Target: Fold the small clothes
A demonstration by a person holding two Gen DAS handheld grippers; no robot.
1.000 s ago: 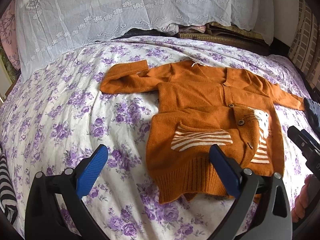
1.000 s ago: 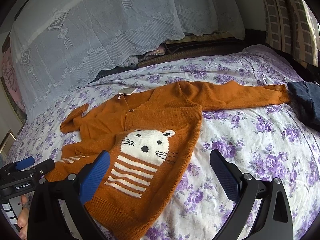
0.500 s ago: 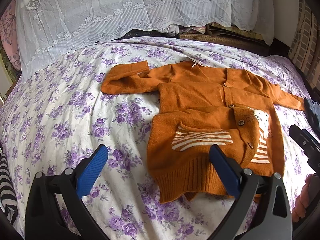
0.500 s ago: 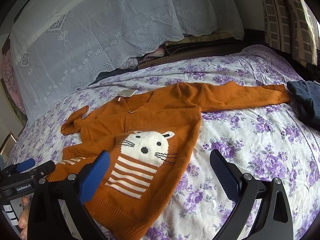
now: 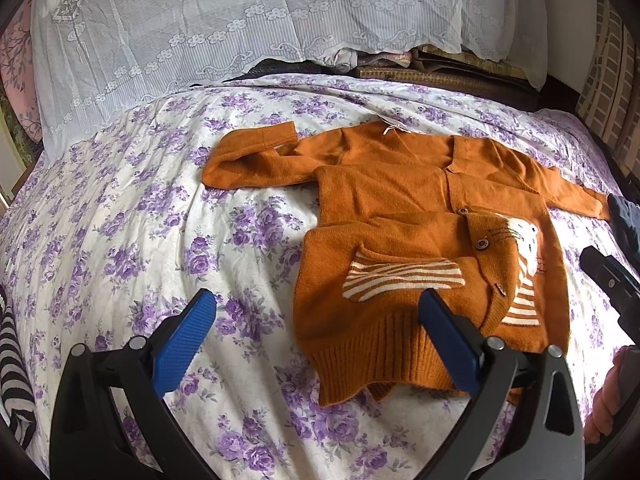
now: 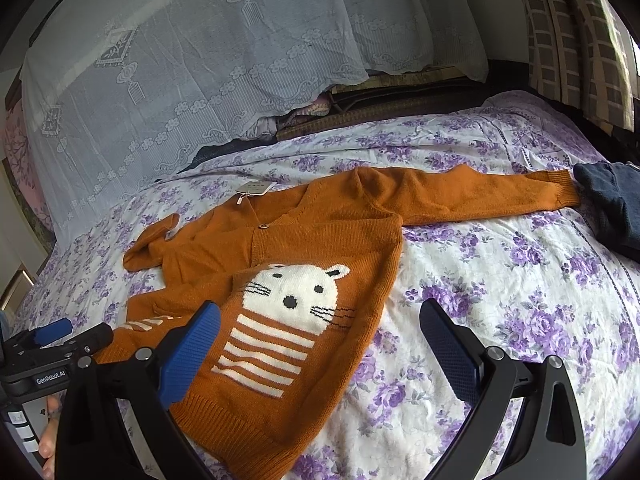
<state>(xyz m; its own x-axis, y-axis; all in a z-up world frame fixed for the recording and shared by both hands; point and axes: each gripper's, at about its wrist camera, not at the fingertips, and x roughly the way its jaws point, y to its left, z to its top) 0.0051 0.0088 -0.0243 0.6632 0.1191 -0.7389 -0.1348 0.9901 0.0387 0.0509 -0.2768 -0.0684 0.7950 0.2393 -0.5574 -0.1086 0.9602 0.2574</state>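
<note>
Left gripper (image 5: pixel 316 336) and right gripper (image 6: pixel 320 336), jaws apart, hover at cardigan (image 6: pixel 304 280) hem, 6 o'clock; pre-grasp; next, pinch hem.

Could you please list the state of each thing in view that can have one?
Cardigan: lying front up on the bed, unfolded, partly buttoned, lower front rumpled.
Left sleeve: bent back on itself.
Right sleeve: stretched out straight.
Left gripper: open, holding nothing.
Right gripper: open, holding nothing.
Dark garment: bunched at the bed's edge.
</note>
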